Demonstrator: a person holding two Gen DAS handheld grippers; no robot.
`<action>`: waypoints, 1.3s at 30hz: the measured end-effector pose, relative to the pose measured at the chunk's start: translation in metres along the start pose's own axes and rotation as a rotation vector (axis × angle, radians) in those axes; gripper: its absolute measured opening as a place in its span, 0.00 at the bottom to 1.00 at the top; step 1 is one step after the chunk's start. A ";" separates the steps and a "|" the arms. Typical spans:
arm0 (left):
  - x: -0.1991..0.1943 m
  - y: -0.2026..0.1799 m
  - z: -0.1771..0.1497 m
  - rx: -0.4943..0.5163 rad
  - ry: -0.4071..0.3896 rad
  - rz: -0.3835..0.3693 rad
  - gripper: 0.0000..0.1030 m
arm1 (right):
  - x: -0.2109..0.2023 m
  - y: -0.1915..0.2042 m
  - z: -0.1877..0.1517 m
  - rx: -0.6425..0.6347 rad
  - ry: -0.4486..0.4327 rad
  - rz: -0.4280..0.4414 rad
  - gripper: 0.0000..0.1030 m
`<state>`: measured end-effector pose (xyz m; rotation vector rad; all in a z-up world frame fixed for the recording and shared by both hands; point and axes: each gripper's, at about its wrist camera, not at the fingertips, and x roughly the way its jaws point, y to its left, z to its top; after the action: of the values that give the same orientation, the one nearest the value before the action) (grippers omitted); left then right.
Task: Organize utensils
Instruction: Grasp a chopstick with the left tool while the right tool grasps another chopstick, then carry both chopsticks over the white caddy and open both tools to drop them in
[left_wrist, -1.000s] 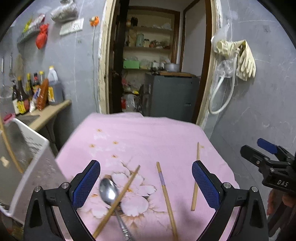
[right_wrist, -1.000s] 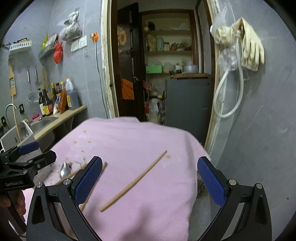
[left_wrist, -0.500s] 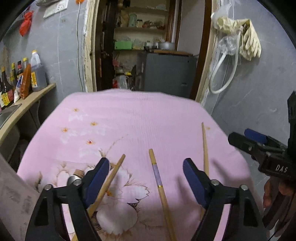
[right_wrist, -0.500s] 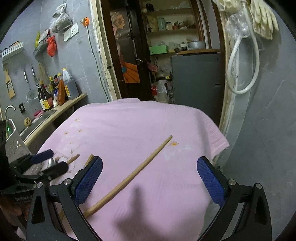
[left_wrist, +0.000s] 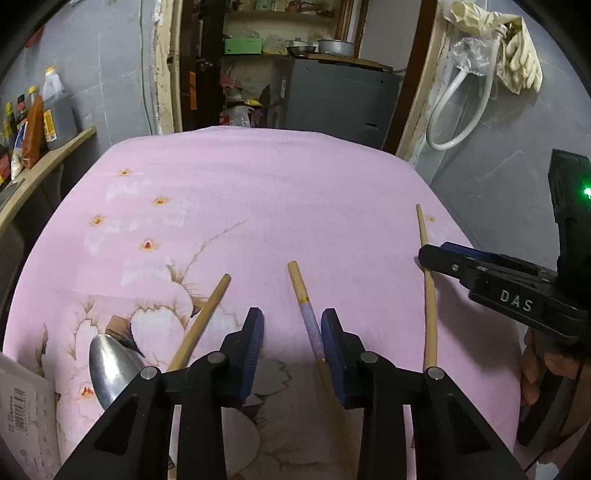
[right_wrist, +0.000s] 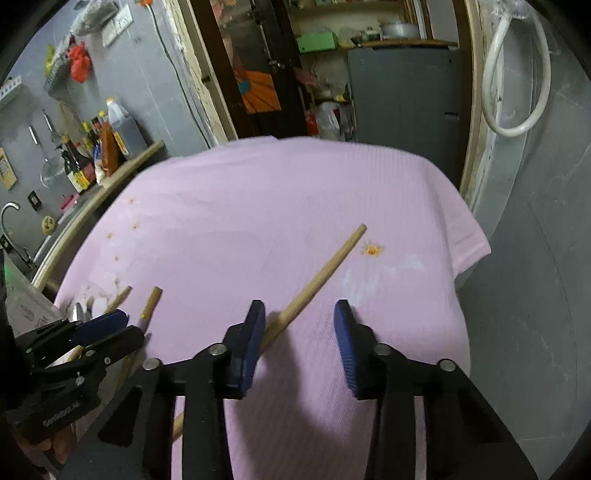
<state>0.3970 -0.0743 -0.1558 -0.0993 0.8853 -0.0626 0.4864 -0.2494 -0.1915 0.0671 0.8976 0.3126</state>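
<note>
Three chopsticks and a spoon (left_wrist: 110, 365) are laid on the pink-clothed bench (left_wrist: 280, 199). Left hand-held gripper (left_wrist: 291, 332), narrowed, brackets the purple-banded chopstick (left_wrist: 310, 325); right hand-held gripper (right_wrist: 300, 328), half-open, brackets the plain chopstick (right_wrist: 325, 266) toward the right edge. Light, stiff, likely slippery; mid-shaft hold judged best.

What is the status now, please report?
Left gripper open around banded chopstick, not clamped. Right gripper open over plain chopstick. Spoon untouched. Nothing blocking.
</note>
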 end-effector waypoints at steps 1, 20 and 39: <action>0.001 -0.001 0.002 0.005 0.005 0.003 0.30 | 0.001 0.002 0.001 -0.007 0.007 -0.007 0.31; -0.007 0.022 0.011 -0.113 0.029 -0.083 0.07 | -0.012 0.003 -0.009 0.139 0.002 0.080 0.07; -0.138 0.071 0.010 -0.181 -0.205 -0.186 0.07 | -0.143 0.066 -0.018 0.100 -0.297 0.164 0.06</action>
<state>0.3187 0.0098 -0.0511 -0.3512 0.6735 -0.1438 0.3737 -0.2305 -0.0814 0.2738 0.6127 0.3993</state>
